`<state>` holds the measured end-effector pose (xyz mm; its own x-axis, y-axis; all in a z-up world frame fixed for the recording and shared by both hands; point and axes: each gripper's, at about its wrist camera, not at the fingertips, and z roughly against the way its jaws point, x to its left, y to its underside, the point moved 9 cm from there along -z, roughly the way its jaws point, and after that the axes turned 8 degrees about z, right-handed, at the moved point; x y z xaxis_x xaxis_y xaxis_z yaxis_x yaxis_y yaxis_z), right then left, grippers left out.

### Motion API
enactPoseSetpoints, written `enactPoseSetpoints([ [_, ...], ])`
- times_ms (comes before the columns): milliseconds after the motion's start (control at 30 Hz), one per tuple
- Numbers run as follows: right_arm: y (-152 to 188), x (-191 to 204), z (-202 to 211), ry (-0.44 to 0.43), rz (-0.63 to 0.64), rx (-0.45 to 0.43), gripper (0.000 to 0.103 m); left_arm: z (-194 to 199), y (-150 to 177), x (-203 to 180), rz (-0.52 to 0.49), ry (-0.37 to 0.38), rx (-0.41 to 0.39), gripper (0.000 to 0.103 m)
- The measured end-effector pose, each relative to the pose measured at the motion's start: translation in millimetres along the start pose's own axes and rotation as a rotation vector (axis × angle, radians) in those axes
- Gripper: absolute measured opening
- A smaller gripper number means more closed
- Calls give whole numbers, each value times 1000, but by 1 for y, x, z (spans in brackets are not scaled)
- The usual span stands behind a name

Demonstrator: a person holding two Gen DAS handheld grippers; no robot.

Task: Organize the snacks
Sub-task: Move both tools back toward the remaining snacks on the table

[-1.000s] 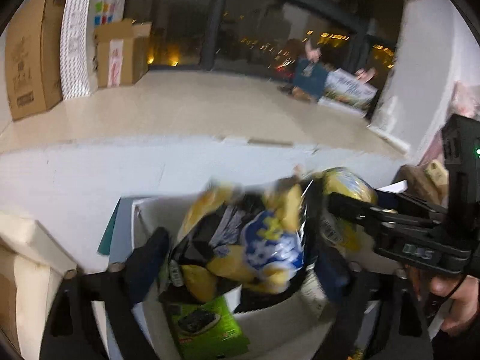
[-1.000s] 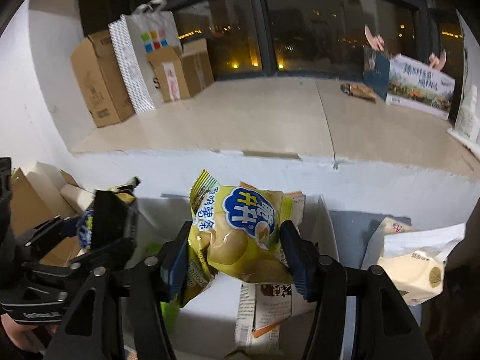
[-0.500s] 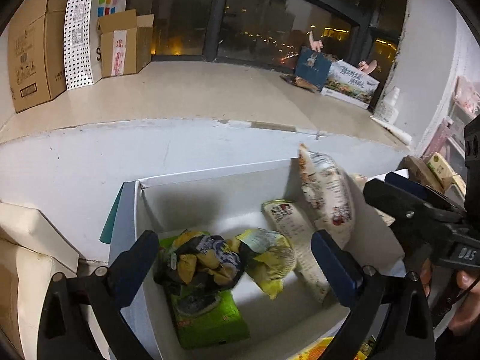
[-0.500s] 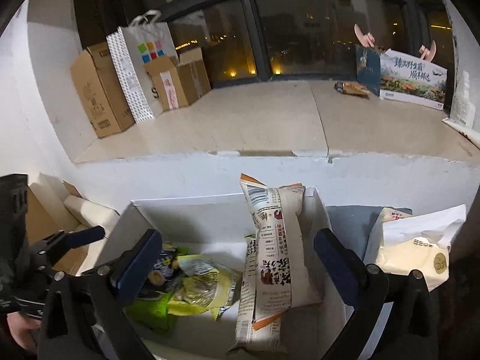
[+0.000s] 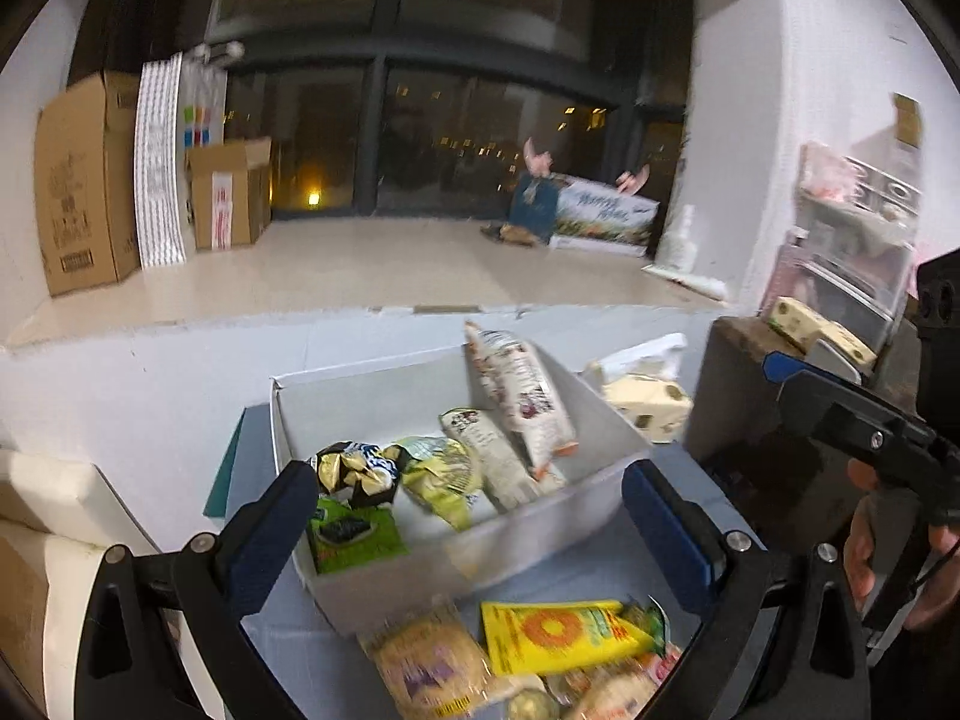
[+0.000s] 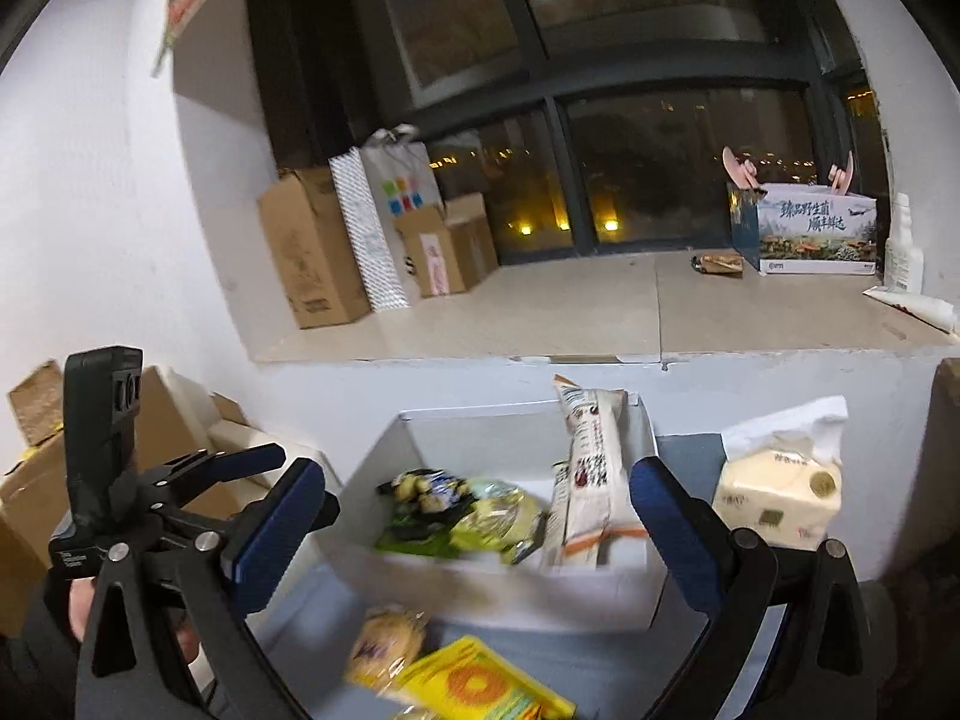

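A white open box stands on the grey-blue surface below the window ledge. Inside lie a black-and-gold chip bag, a yellow-green bag, a green seaweed pack and two long white packets, one leaning on the right wall. Loose in front of the box are a yellow packet with an orange ring and a pale packet. My left gripper is open and empty, nearer than the box. My right gripper also stands wide open and empty, short of the box.
A tissue pack sits right of the box. Cardboard boxes, a gift bag and a printed carton line the window ledge. More cardboard is stacked at the left; a shelf unit stands at the right.
Both grippers let their chip bags drop into the box and opened wide. Both have drawn back and upward, so the loose snacks in front of the box now show.
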<state>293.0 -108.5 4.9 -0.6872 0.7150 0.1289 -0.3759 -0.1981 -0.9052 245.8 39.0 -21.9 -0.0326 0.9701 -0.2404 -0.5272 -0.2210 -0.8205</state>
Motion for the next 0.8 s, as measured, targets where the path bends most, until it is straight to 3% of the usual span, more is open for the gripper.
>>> enactPoseSetpoints([
  [300, 52, 27, 74, -31, 28, -21, 103, 53, 72, -21, 24, 8, 8, 103],
  [467, 92, 32, 97, -27, -5, 1, 103, 60, 114, -27, 78, 44, 65, 103],
  [800, 159, 20, 105, 53, -75, 99, 103, 64, 135, -32, 117, 66, 81, 103],
])
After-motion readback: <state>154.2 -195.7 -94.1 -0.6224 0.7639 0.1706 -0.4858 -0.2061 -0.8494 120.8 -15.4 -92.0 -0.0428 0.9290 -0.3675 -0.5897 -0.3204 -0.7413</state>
